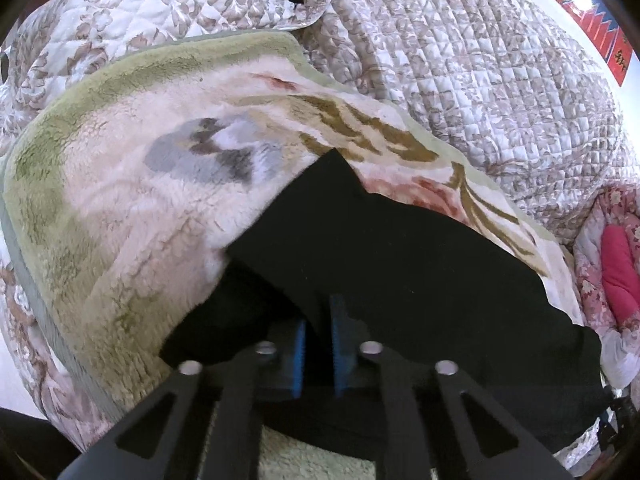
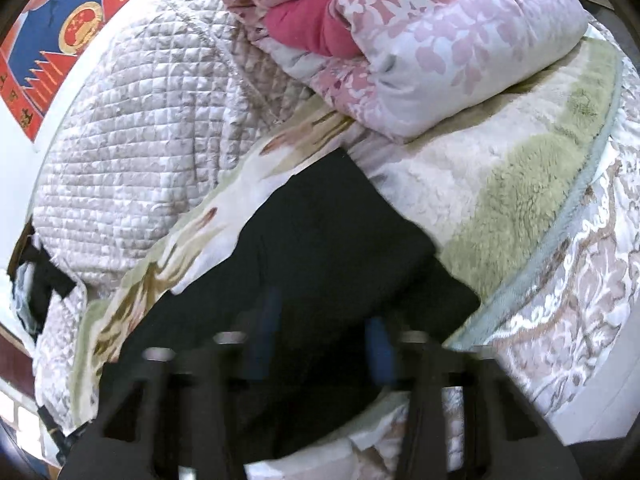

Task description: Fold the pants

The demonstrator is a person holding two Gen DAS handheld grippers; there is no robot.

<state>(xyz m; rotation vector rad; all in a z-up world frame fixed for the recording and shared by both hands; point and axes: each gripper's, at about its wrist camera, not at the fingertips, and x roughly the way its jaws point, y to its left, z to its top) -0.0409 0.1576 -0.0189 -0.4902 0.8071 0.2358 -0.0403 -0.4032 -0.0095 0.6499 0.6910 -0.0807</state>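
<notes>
Black pants (image 1: 400,248) lie on a fluffy cream and green blanket (image 1: 120,200) on a bed. In the left wrist view my left gripper (image 1: 318,344) has its blue pads (image 1: 299,356) close together with a fold of the black cloth pinched between them. In the right wrist view the pants (image 2: 328,240) spread out under and ahead of my right gripper (image 2: 324,344). Its blue pads (image 2: 378,348) stand wide apart over the cloth and the view is blurred by motion.
A quilted beige floral bedspread (image 1: 460,80) covers the bed behind the blanket. A folded pink floral duvet (image 2: 440,40) with a red lining lies at the far right of the bed. A red and blue poster (image 2: 60,40) hangs on the wall.
</notes>
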